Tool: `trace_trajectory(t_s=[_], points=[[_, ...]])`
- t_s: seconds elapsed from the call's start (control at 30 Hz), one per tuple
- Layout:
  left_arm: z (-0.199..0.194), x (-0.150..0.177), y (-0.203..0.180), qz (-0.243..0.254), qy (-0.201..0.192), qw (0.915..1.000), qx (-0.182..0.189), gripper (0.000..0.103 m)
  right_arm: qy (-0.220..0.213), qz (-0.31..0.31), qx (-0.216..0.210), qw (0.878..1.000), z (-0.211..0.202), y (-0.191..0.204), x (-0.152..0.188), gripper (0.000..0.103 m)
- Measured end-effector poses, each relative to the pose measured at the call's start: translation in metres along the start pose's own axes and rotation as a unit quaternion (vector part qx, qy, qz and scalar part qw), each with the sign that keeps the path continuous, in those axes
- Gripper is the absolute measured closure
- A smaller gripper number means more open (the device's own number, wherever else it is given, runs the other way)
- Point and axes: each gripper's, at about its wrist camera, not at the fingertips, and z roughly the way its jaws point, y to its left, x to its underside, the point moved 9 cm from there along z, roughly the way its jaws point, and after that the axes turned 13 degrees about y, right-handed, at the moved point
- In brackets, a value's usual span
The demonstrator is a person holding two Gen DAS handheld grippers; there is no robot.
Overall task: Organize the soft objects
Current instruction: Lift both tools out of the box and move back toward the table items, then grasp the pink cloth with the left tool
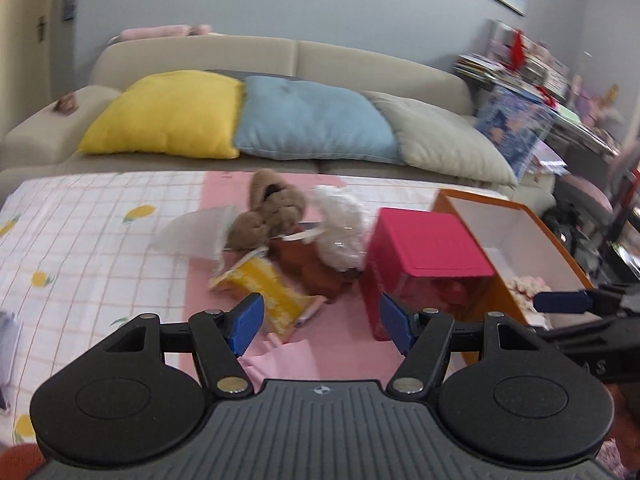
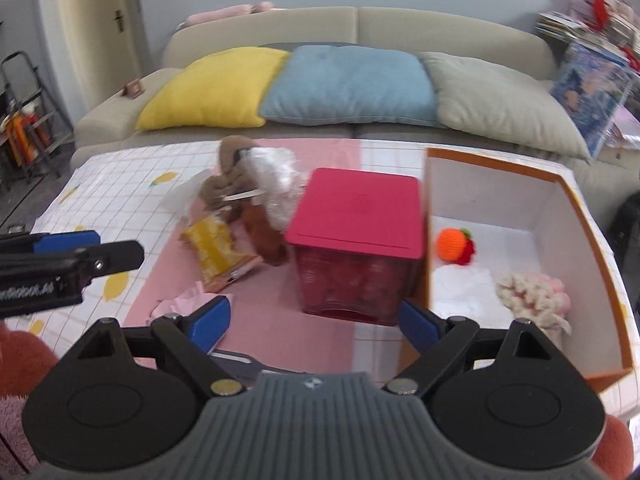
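Observation:
A pile of soft things lies mid-table: a tan plush, a white fluffy item in clear wrap, a dark brown plush and a yellow packet. An orange-edged white box at right holds an orange knitted fruit and a cream-pink fluffy item. My left gripper is open and empty, just short of the packet. My right gripper is open and empty, in front of the pink-lidded bin.
A pink cloth lies near the front of the table. The checked tablecloth covers the table. A beige sofa with yellow, blue and grey cushions stands behind. Cluttered shelves are at the far right.

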Motion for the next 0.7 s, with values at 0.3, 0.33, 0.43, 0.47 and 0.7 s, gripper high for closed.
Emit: trace_trajectory(t_s=[0.3, 0.33, 0.43, 0.47, 0.7], points=[[0.013, 0.023, 0.046, -0.054, 0.038, 0.9976, -0.022, 0.026, -0.016, -0.078, -0.009, 0.997, 0.025, 0.045, -0.017, 0.014], [0.016, 0.025, 0.05, -0.059, 0.043, 0.9971, -0.022, 0.026, -0.012, -0.083, -0.01, 0.996, 0.029, 0.048, -0.019, 0.014], [0.025, 0.031, 0.058, -0.073, 0.063, 0.9951, -0.02, 0.026, 0.003, -0.097, -0.009, 0.995, 0.045, 0.056, -0.022, 0.014], [0.03, 0.033, 0.061, -0.079, 0.069, 0.9943, -0.018, 0.026, 0.012, -0.1, -0.013, 0.995, 0.051, 0.059, -0.022, 0.014], [0.072, 0.042, 0.07, -0.084, 0.121, 0.9889, -0.015, 0.026, 0.073, -0.106, -0.025, 0.991, 0.093, 0.069, -0.009, 0.032]])
